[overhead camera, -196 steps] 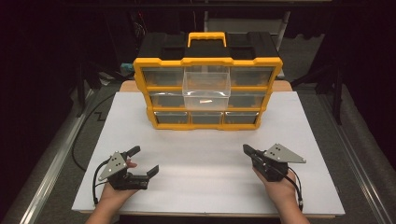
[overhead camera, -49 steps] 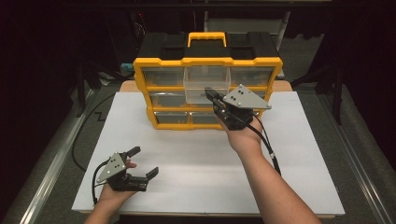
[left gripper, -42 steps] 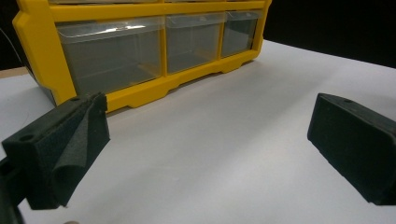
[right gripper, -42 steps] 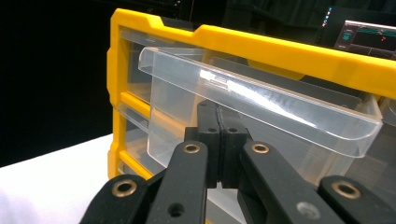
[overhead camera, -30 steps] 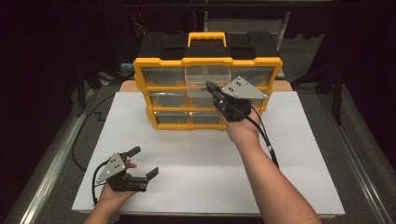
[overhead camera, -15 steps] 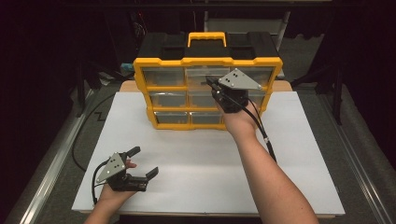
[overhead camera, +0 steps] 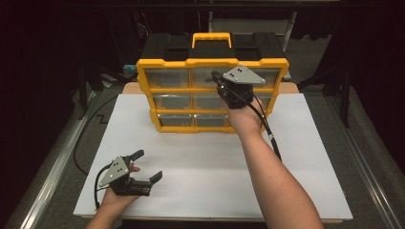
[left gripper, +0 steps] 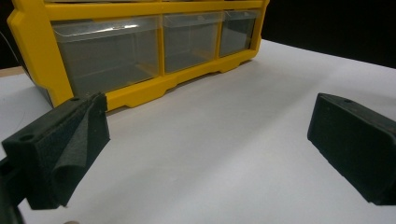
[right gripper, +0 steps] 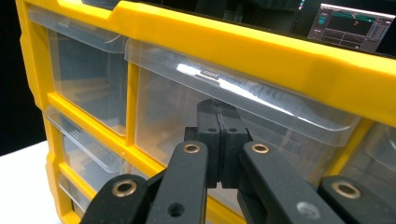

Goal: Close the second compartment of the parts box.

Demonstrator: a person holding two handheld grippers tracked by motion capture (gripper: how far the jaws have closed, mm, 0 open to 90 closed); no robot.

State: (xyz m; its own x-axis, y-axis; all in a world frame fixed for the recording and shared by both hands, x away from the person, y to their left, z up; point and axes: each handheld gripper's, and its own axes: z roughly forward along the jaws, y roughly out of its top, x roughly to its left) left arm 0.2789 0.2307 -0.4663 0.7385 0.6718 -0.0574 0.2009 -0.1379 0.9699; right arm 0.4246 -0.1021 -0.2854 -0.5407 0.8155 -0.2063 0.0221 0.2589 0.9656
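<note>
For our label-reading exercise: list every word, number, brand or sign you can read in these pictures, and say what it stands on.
No text can be read.
Monitor behind the organizer: its screen shows panels and lines, too small and blurred to read.
Organizer and its drawers: no label or brand visible.
Right gripper, left gripper: no markings.

High view: white surface (overhead camera: 191, 157) evenly lit from above, everything around it near black. Shadows soft and short under the forearm and the left hand-held gripper (overhead camera: 145, 168). Slight softness overall, no motion blur. Left gripper view: drawers of the yellow organizer (left gripper: 140, 51) sharp, near black pads soft, far corner dark. Right gripper view: bright glare streak on the top middle drawer (right gripper: 224, 81) lip; linkage at the bottom out of focus, possibly some edge distortion. Lit screen (right gripper: 352, 25) blurred top right.
</note>
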